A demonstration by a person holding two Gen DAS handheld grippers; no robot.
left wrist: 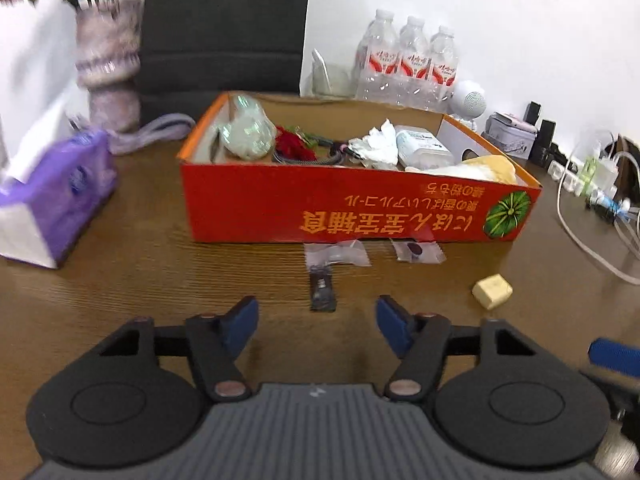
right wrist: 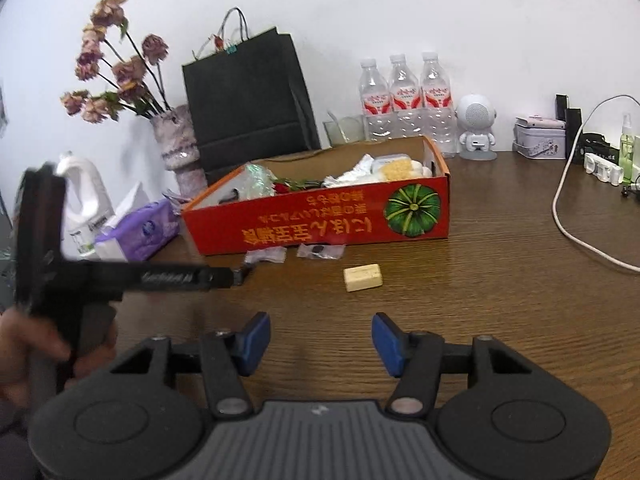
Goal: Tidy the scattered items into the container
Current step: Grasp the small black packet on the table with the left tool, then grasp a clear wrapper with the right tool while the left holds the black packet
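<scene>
A red cardboard box (left wrist: 360, 208) (right wrist: 320, 216) stands on the brown table and holds several items: crumpled plastic, a red flower, paper, a white pack. In front of it lie two small clear bags (left wrist: 336, 257) (left wrist: 418, 251), a small dark packet (left wrist: 322, 292) and a cream eraser-like block (left wrist: 492, 291) (right wrist: 363, 277). The bags also show in the right wrist view (right wrist: 266, 256) (right wrist: 320, 251). My left gripper (left wrist: 318, 322) is open and empty, just short of the dark packet. My right gripper (right wrist: 320, 342) is open and empty, short of the block.
A purple tissue pack (left wrist: 52, 200) (right wrist: 140, 232) and a vase of dried flowers (right wrist: 180, 148) stand left of the box. A black bag (right wrist: 244, 96), three water bottles (right wrist: 404, 100), a white robot speaker (right wrist: 476, 128), a tin and cables (right wrist: 576, 220) are behind and right.
</scene>
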